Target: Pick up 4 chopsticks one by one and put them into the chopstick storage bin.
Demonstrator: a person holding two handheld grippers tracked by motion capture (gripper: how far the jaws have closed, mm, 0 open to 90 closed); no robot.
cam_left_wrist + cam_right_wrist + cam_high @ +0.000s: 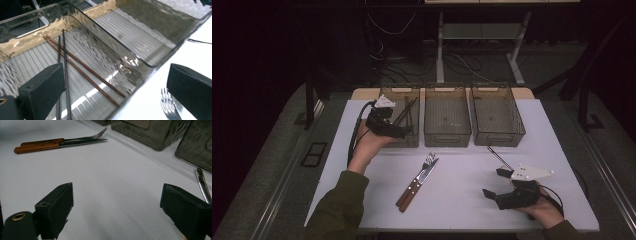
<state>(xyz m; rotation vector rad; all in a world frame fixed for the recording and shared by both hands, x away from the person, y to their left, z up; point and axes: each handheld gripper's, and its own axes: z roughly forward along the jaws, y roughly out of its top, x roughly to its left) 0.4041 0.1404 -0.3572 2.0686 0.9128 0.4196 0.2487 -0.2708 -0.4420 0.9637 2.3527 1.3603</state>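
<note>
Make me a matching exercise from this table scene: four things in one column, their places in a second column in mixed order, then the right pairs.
Things:
1. Dark and brown chopsticks
2. Wooden-handled fork and knife
3. Thin metal stick
4. Middle clear smoky plastic bin

Places:
A. On the white table, just in front of the right bin
B. Between two other bins, nothing in it
C. Inside the left bin
D. On the table's middle, side by side

Pairs: 1-C, 2-D, 3-A, 4-B

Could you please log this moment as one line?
left gripper: open, at left bin | chopsticks: in left bin | right gripper: open, empty | fork, knife: on table
</note>
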